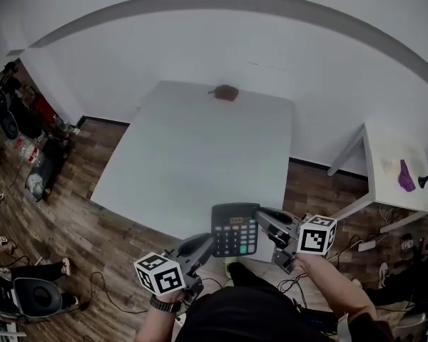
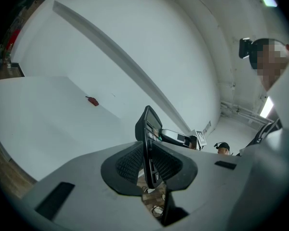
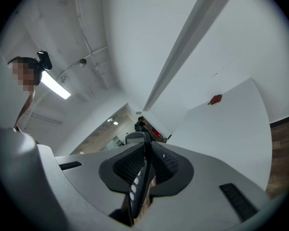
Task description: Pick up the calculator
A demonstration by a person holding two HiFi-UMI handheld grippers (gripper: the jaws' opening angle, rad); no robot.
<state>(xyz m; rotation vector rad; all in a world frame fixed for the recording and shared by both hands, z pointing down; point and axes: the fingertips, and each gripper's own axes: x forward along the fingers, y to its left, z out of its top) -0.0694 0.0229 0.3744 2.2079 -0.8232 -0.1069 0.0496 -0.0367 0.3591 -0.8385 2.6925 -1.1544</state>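
Note:
A dark calculator (image 1: 235, 229) with grey keys and one green key hangs in the air over the white table's (image 1: 192, 162) near edge. My left gripper (image 1: 208, 242) is shut on its lower left edge. My right gripper (image 1: 261, 219) is shut on its right edge. In the left gripper view the calculator (image 2: 149, 143) stands edge-on between the ribbed pads (image 2: 131, 162), its display facing right. The right gripper view shows the calculator (image 3: 140, 177) edge-on too, pinched between the pads (image 3: 164, 163), keys showing below.
A small reddish-brown object (image 1: 225, 92) lies at the table's far edge by the white wall. A second white table (image 1: 396, 166) with a purple item stands at the right. Cables, bags and gear lie on the wooden floor (image 1: 64, 219) at the left and below.

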